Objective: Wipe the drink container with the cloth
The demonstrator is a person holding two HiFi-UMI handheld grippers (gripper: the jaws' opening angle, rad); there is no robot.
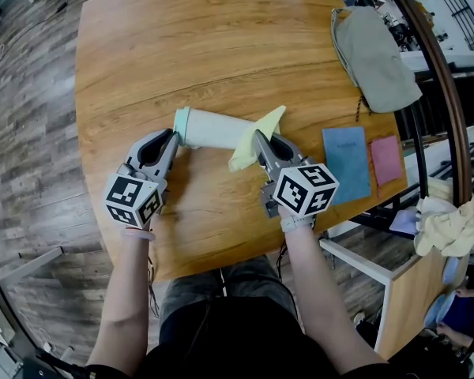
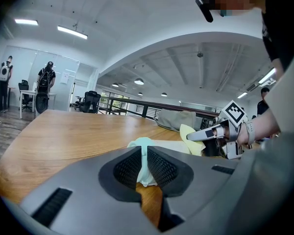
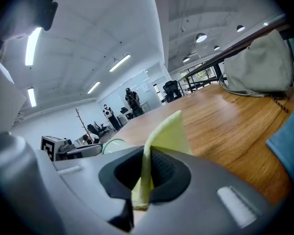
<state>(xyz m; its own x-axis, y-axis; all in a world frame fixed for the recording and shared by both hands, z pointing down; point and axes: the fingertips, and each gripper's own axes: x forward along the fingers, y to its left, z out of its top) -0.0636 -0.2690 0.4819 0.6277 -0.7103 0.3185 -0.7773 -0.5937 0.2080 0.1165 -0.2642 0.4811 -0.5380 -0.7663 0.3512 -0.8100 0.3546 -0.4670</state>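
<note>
The drink container (image 1: 215,129) lies on its side on the wooden table (image 1: 182,46); it has a white body and a mint green cap end (image 1: 182,122) pointing left. My left gripper (image 1: 172,142) is shut on a mint green part at that cap end (image 2: 143,165). A pale yellow cloth (image 1: 259,131) drapes over the container's right end. My right gripper (image 1: 260,144) is shut on the cloth, a fold of it (image 3: 165,130) standing up between the jaws. The cap (image 3: 113,145) shows just left of that fold.
A grey-green bag (image 1: 377,52) lies at the table's far right corner. A blue notebook (image 1: 347,163) and a pink one (image 1: 385,159) lie by the right edge. A side shelf with a crumpled cloth (image 1: 449,224) stands right of the table. People stand far off (image 2: 45,84).
</note>
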